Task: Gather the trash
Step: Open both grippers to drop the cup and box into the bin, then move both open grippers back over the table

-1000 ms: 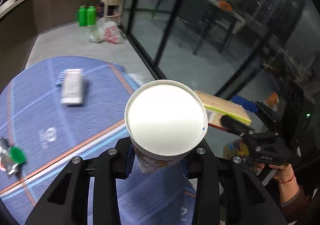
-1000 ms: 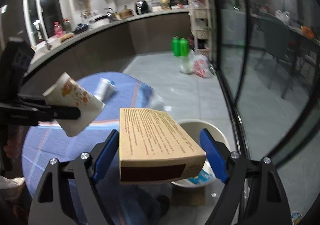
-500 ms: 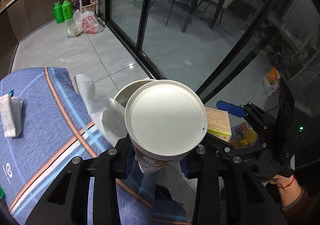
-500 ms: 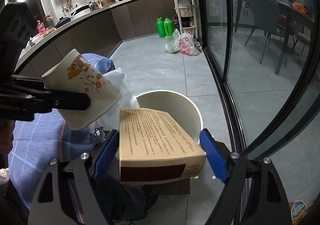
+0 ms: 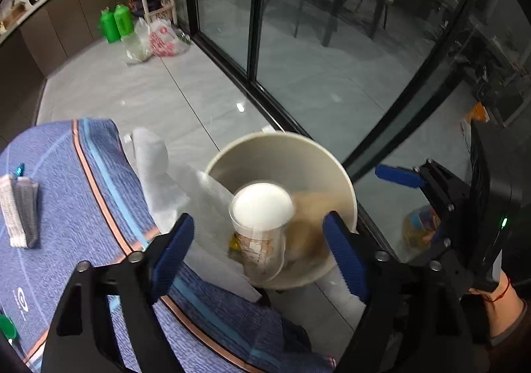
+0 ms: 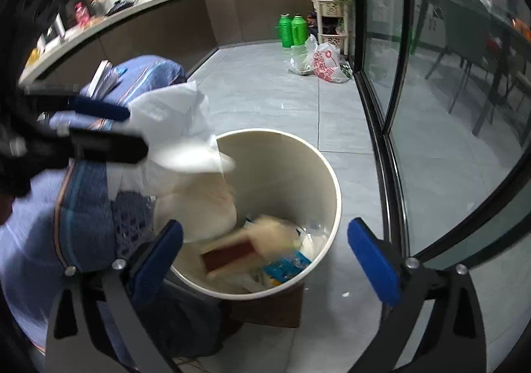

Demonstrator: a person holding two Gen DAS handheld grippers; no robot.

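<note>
In the left wrist view my left gripper (image 5: 259,255) hangs over the round white trash bin (image 5: 345,180), its jaws opening. The printed paper cup (image 5: 260,227) is free of the pads and dropping into the bin, mouth toward the camera. Beside it a blurred brown cardboard box (image 5: 308,227) falls too. My right gripper (image 6: 265,261) also stands above the bin (image 6: 282,167), jaws opening, with nothing touching its pads. Below it the box (image 6: 245,247) drops onto the litter in the bin, next to the blurred cup (image 6: 199,207). Each gripper shows in the other's view: the left gripper (image 6: 113,127), the right gripper (image 5: 418,203).
A table with a blue striped cloth (image 5: 66,190) stands left of the bin, a white plastic bag (image 5: 156,160) draped over its edge and wrapped packets (image 5: 20,207) on it. A glass sliding door (image 5: 298,41) runs along the right. Green bottles (image 6: 292,29) and filled bags (image 6: 318,61) sit on the tiled floor.
Both grippers sank toward the bin and their jaws opened wide. The cup left the left gripper and the box left the right one; both are falling into the bin.
</note>
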